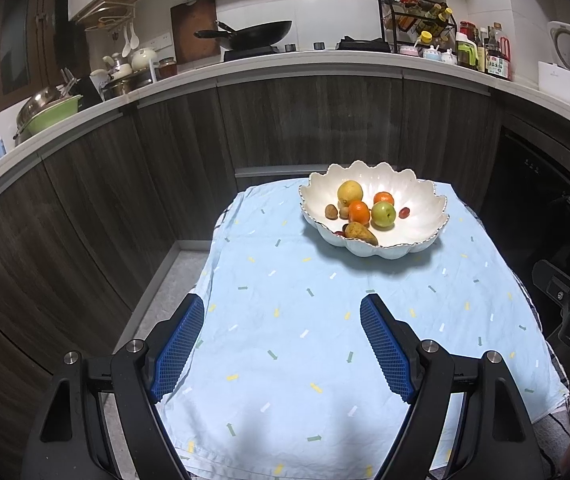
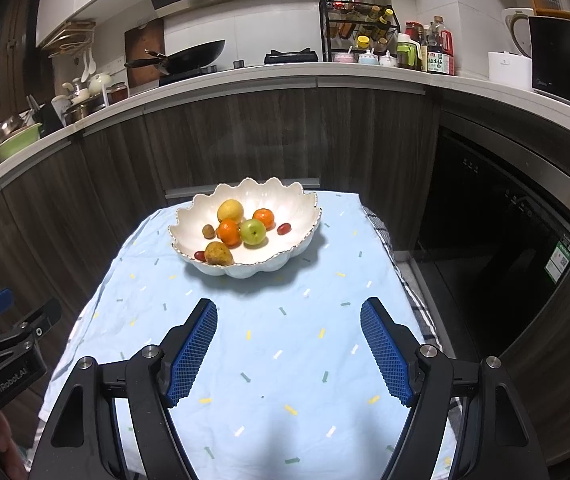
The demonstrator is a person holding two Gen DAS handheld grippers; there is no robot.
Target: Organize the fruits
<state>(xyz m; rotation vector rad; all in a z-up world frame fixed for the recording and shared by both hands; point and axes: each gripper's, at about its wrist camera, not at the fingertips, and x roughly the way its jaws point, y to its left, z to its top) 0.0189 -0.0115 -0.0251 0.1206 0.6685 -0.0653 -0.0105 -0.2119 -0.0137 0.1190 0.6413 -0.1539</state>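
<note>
The left claw point(image 1: 282, 307) stands wide, nothing between its blue pads, over the near half of the pale blue cloth point(image 1: 285, 380). The right claw point(image 2: 289, 312) likewise stands wide and empty above the same cloth point(image 2: 285, 400). In the left wrist view, the right claw's black body and one blue tip show at 3 o'clock; in the right wrist view, the left claw's body shows at 9 o'clock.

Beyond both claws, well apart from the fingertips, sits the white scalloped bowl point(image 1: 417, 236): at 1 o'clock from the left claw, at 11 o'clock from the right claw point(image 2: 285, 262).

Bowl contents:
- yellow fruit point(image 2: 230, 210) at the back;
- two oranges, one in the middle point(image 2: 229, 232), one behind point(image 2: 263, 218);
- green apple point(image 2: 253, 231), touching the middle orange;
- pear point(image 2: 218, 254) at the near rim;
- small red fruit point(image 2: 283, 229) at the bowl's 3 o'clock.

A dark wok point(image 1: 253, 36) rests on the counter behind.
</note>
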